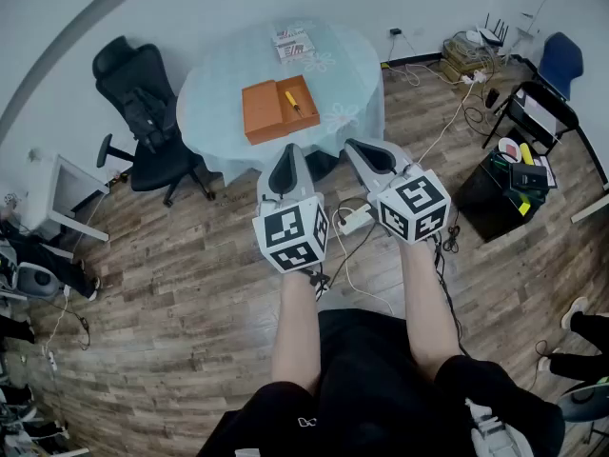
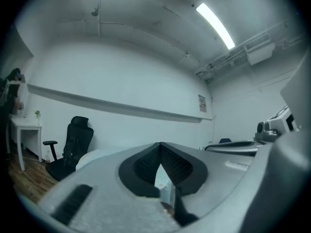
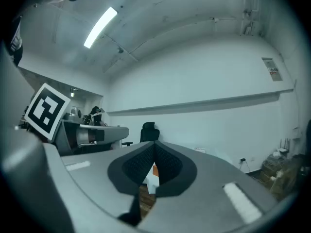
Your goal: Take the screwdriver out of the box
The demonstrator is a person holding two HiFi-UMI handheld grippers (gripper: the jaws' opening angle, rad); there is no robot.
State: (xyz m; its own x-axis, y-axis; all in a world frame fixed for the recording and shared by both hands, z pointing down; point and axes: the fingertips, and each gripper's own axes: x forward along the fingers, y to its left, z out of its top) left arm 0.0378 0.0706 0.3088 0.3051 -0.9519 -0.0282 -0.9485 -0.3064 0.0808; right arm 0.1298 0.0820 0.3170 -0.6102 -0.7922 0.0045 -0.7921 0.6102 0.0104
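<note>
An open orange box [image 1: 269,110] lies on the round table [image 1: 219,84] with its pale blue cloth. Inside its right half is the screwdriver [image 1: 293,99] with a yellow handle. My left gripper [image 1: 287,167] and right gripper [image 1: 369,155] are held side by side over the wood floor, short of the table's near edge and pointing level at it. Both are shut with nothing between the pads. In the left gripper view the left gripper's [image 2: 160,145] pads meet at the tip. The right gripper [image 3: 154,155] looks the same, with a sliver of the orange box [image 3: 154,170] showing below the tips.
A white printed packet [image 1: 293,43] lies at the table's far side. A black office chair [image 1: 143,112] stands left of the table, with a white side table [image 1: 67,198] further left. A power strip [image 1: 357,220] and cables lie on the floor. A black case [image 1: 504,193] is at right.
</note>
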